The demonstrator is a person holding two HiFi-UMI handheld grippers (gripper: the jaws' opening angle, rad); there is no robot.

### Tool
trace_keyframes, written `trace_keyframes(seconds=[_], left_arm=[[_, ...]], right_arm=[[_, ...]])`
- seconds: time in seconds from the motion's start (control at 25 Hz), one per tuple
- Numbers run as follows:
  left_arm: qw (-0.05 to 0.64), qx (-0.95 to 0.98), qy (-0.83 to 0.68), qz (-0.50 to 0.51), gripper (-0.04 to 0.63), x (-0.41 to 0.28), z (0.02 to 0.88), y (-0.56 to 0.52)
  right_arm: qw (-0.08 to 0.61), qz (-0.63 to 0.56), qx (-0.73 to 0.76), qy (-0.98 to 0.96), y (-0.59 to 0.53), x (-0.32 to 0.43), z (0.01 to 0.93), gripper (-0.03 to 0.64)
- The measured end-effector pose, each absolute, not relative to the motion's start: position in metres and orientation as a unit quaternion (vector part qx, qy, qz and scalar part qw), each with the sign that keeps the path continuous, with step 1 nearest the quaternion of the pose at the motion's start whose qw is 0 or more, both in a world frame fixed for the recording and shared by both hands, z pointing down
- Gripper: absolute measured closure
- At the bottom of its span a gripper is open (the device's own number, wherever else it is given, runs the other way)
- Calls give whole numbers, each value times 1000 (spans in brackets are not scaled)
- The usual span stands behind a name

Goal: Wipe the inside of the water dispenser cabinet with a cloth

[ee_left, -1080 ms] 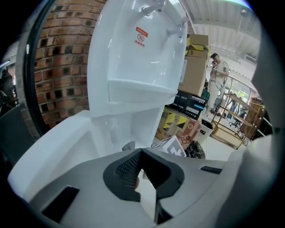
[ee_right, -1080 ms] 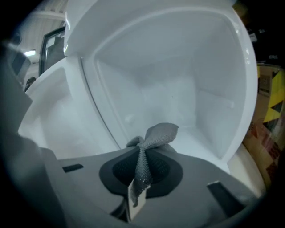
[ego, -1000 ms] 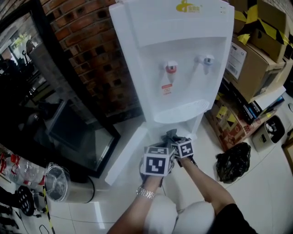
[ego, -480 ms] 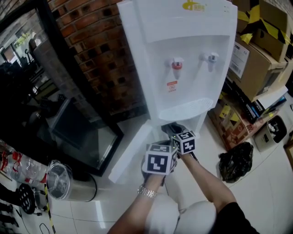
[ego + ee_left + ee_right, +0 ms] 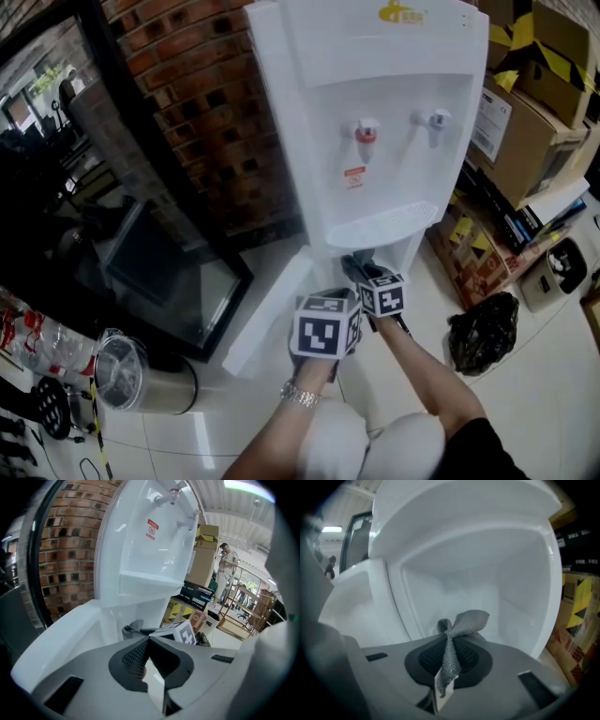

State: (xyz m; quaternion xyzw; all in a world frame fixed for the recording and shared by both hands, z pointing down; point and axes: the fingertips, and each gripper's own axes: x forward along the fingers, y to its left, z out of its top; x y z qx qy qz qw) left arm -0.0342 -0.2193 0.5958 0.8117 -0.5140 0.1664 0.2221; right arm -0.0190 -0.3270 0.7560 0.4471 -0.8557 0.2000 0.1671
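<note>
Water dispenser: we see a white floor-standing water dispenser point(image 5: 375, 122) against a brick wall point(image 5: 206, 122). It has 2 taps, a red tap point(image 5: 366, 133) and a blue tap point(image 5: 434, 120), above a drip tray point(image 5: 380, 225).

Cabinet: the cabinet point(image 5: 487, 588) under the drip tray stands open, and its inside is plain white. The cabinet door point(image 5: 267, 314) is swung out at the dispenser's left in the head view.

Cloth: the grey woven cloth point(image 5: 464, 623) is at the mouth of the cabinet, just under the drip tray. Its free end fans out above the jaws toward the cabinet's back wall. We cannot tell whether it touches any inner surface.

Right gripper: the right gripper point(image 5: 450, 644) points into the cabinet. Its jaws are closed tight on the cloth, and a strip of the cloth hangs down between the pads.

Left gripper: the left gripper point(image 5: 149, 641) is in front of the dispenser's base, just beside the right gripper. Its jaws are pressed together with nothing between them.

Surroundings: cardboard boxes point(image 5: 525, 103) are stacked at the dispenser's right, and a black bag point(image 5: 483, 333) lies on the floor point(image 5: 525, 394) in front of them. A steel bin point(image 5: 122, 375) stands well to the dispenser's left.
</note>
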Motion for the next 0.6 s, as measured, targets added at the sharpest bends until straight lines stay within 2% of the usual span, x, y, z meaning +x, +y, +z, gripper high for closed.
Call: trace_keyframes(seconds=[0.12, 0.2, 0.28, 0.48, 0.6], left_arm=[[220, 815, -510, 168, 592, -31, 595, -220], [219, 815, -508, 170, 592, -29, 596, -220], [219, 816, -507, 172, 593, -29, 596, -219], [219, 817, -506, 169, 592, -29, 596, -218], [218, 818, -505, 168, 592, -30, 595, -217]], right_arm=[[87, 163, 452, -873, -338, -17, 704, 595], [69, 152, 439, -883, -338, -27, 692, 595], [93, 156, 425, -887, -334, -39, 711, 595], [209, 187, 404, -871, -316, -46, 797, 595], [231, 195, 402, -864, -308, -41, 801, 595]])
